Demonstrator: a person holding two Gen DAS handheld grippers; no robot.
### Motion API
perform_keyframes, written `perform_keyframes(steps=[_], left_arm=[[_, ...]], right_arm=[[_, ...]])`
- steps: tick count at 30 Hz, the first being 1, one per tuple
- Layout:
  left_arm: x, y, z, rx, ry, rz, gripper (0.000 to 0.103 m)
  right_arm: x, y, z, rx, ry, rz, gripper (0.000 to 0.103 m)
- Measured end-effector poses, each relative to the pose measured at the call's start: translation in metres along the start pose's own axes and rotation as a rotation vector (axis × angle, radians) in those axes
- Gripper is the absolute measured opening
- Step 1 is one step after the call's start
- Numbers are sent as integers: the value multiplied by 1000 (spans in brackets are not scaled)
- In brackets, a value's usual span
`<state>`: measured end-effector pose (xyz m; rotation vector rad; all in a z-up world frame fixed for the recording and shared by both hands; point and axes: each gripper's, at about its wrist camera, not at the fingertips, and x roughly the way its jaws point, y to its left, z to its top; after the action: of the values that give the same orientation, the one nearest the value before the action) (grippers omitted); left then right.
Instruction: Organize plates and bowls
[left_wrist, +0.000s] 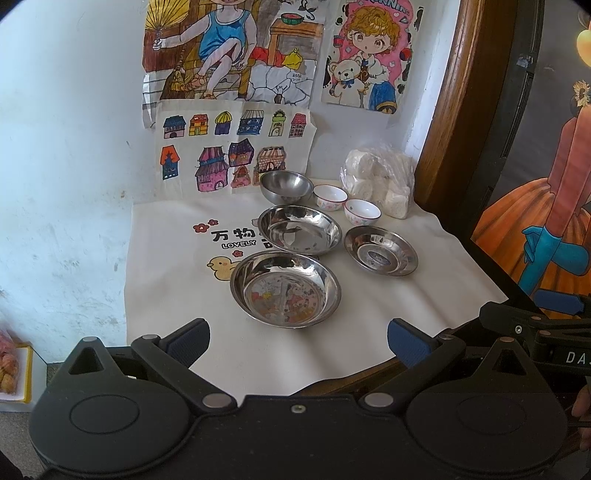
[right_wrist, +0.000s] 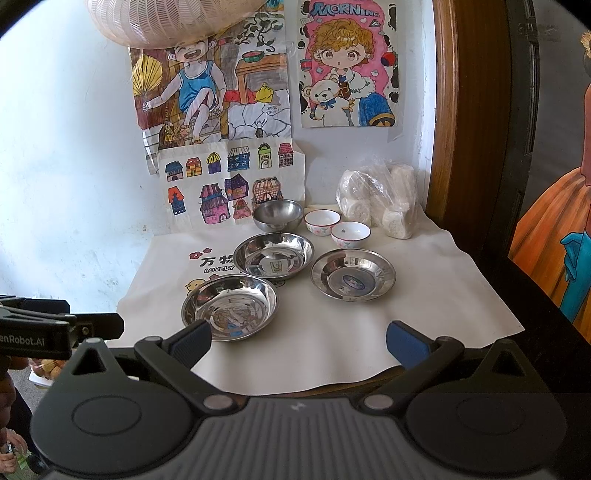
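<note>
Three steel plates lie on a white cloth: a near plate (left_wrist: 285, 288) (right_wrist: 229, 307), a middle plate (left_wrist: 299, 229) (right_wrist: 274, 254) and a smaller right plate (left_wrist: 380, 251) (right_wrist: 352, 274). Behind them stand a steel bowl (left_wrist: 286, 186) (right_wrist: 277, 215) and two small white ceramic bowls (left_wrist: 330, 196) (left_wrist: 362, 211) (right_wrist: 322, 221) (right_wrist: 350, 233). My left gripper (left_wrist: 298, 341) is open and empty, short of the near plate. My right gripper (right_wrist: 299, 341) is open and empty, near the cloth's front edge.
A bag of white rolls (left_wrist: 378, 181) (right_wrist: 380, 197) stands at the back right corner. Drawings hang on the wall (left_wrist: 74, 147) behind. A wooden frame (left_wrist: 447, 122) borders the right. The cloth (left_wrist: 166, 295) hangs over the table's front edge.
</note>
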<state>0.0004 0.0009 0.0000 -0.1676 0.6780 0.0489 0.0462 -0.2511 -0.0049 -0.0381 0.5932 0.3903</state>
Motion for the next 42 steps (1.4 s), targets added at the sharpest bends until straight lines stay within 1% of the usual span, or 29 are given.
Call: perform_keyframes(steps=[6,23,25,29,35,42], left_arm=[[8,-9,-6,2,0,-1,102],[7,-7,-5,-1,3,-1,102],[13,-11,-10,-2,5,-1,102],[17,-15,-16,-7,8,0,102],[18,-5,-11,-19,18,-8,102],[21,-2,-10,-22,32,-11,102]], right_arm=[[0,0,0,1,0,-1,103],[3,2,0,1,1,-1,103],[6,-1,-5,0,4,1,103],[6,-1,-3,-2,9,2,103],[11,4,0,-5,15,-1,103],[15,6,1,-2,27,-6,103]])
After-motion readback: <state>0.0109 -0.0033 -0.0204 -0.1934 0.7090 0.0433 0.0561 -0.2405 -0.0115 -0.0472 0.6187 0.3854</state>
